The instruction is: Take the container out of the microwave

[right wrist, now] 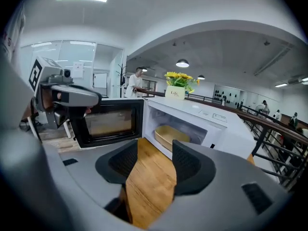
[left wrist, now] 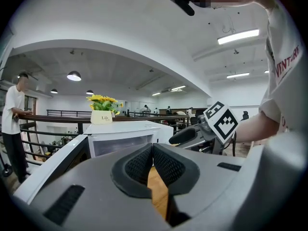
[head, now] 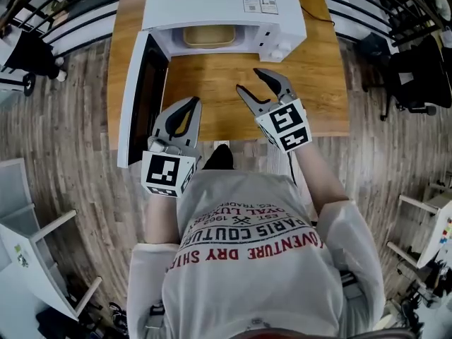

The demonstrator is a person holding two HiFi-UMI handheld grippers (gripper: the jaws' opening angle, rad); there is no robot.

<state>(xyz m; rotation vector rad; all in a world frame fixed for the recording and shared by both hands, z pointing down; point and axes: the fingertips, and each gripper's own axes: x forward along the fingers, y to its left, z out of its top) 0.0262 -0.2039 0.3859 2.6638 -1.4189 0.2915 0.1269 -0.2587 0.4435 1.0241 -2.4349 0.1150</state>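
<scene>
The left gripper [left wrist: 153,150] has its jaws pressed together with nothing between them, and it hangs just beside the open microwave door [head: 141,97]. The right gripper [right wrist: 155,150] has its jaws spread apart and empty, with bare wooden table [head: 212,83] showing between them, and it points toward the white microwave [head: 219,2]. The tan container [right wrist: 169,136] sits inside the microwave's cavity, apart from both grippers.

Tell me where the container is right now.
Head view, top centre: the container lies inside the open microwave, right of its swung-out door.
</scene>
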